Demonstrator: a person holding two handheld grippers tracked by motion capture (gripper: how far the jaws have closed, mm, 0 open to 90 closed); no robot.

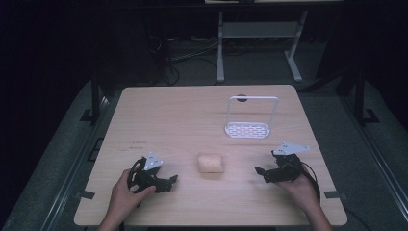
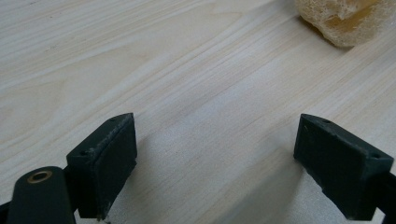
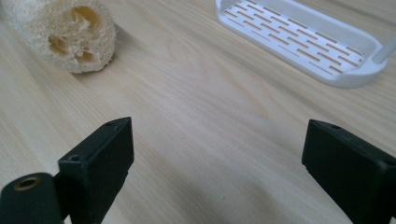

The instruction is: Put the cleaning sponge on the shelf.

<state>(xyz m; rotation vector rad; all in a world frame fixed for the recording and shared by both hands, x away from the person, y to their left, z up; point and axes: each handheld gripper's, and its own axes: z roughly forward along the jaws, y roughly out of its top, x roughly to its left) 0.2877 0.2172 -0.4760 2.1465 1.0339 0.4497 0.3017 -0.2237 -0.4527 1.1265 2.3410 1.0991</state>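
- Two hand-held grippers are seen at the near edge of the wooden table (image 1: 168,110), each gripped by a hand of the person entering from the bottom of the high view.
- The left gripper (image 1: 166,181) is held low over the table, jaws spread wide with bare wood between them, nothing grasped; its tips are pointed toward the loofah sponge.
- The right gripper (image 1: 261,173) is likewise released, jaws wide apart and empty, turned toward the table's centre.
- The loofah sponge (image 1: 210,162) is laid on the table between the two grippers, apart from both; in the right gripper view its cut end with hollow channels (image 3: 70,35) is shown.
- Farther back, a white slotted rack (image 1: 247,129) with an upright wire handle is stood on the table, beyond the sponge and to its right.
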